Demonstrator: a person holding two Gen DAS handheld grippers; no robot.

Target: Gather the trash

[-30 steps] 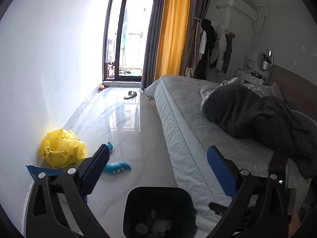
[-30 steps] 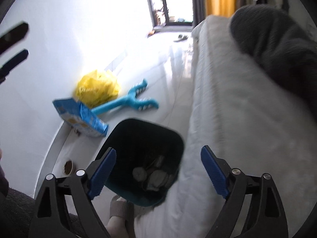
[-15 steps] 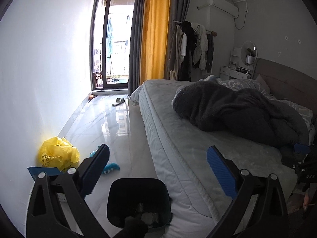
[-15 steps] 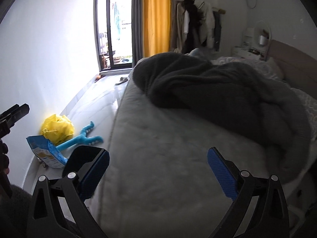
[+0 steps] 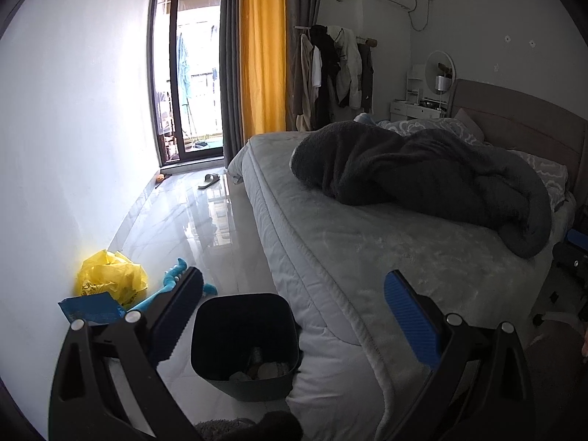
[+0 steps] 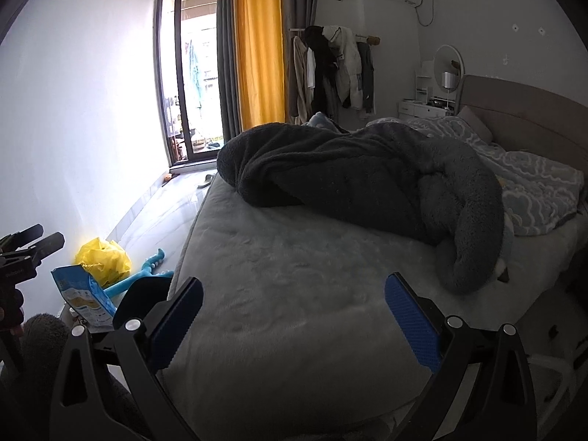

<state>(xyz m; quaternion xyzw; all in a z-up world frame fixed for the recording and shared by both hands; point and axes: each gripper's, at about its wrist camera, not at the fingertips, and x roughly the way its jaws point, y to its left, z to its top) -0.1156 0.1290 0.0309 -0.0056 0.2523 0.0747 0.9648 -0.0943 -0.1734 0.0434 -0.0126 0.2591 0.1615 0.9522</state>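
Note:
A dark bin (image 5: 244,341) with crumpled trash inside stands on the floor against the bed corner; its rim shows in the right wrist view (image 6: 141,299). A yellow plastic bag (image 5: 110,281) (image 6: 103,259), a blue snack packet (image 5: 92,307) (image 6: 82,299) and a blue plastic toy (image 5: 172,283) (image 6: 143,272) lie by the wall. My left gripper (image 5: 294,316) is open and empty above the bin. My right gripper (image 6: 294,318) is open and empty over the mattress.
A bed (image 6: 294,275) with a dark fleece blanket (image 6: 349,183) fills the right side. A white wall (image 5: 73,147) runs on the left. A slipper (image 5: 209,180) lies near the balcony door. Coats hang by the yellow curtain (image 5: 261,55). The left gripper shows at the right wrist view's left edge (image 6: 25,246).
Both grippers rose and tilted up from the bin. The right gripper swung from over the bin to over the bed. The left view pulled back, showing more of the room.

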